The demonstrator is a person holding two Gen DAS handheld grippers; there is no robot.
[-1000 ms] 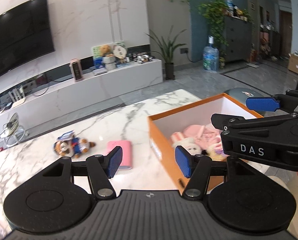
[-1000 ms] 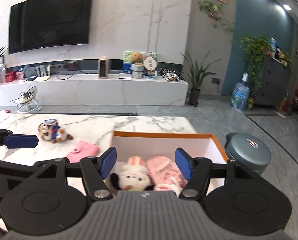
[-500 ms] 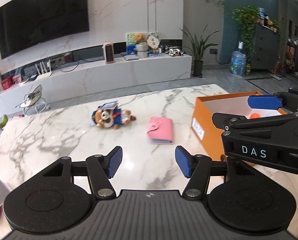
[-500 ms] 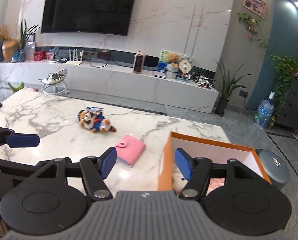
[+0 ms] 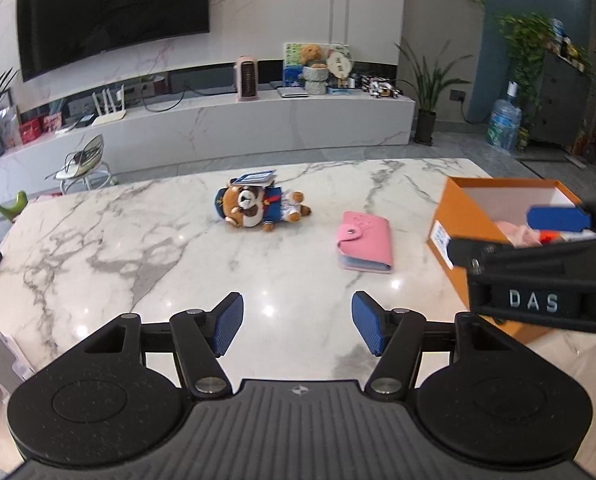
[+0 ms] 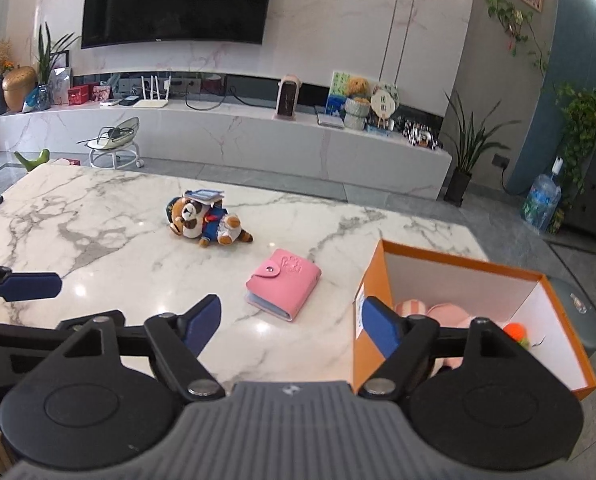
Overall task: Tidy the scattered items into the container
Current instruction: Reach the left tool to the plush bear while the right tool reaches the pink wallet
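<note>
Right wrist view: right hand-held gripper (image 6: pixel 287 322), jaws just widened, empty, faced pink wallet (image 6: pixel 283 290).
Risk: flat wallet might slide across the glossy table (image 6: pixel 97 216).

A white marble wall (image 6: pixel 338 20) carries a large dark television (image 6: pixel 173 0). Below it runs a long, low marble media unit (image 6: pixel 225 136) holding a router, a small pink heater and ornaments. The floor (image 6: pixel 510 220) is grey tile. A potted plant (image 6: pixel 464 160) stands at the unit's end, beside a blue-grey wall (image 6: pixel 570 40) with trailing greenery and a water bottle (image 6: pixel 542 196). Ceiling spotlights glow.
</note>
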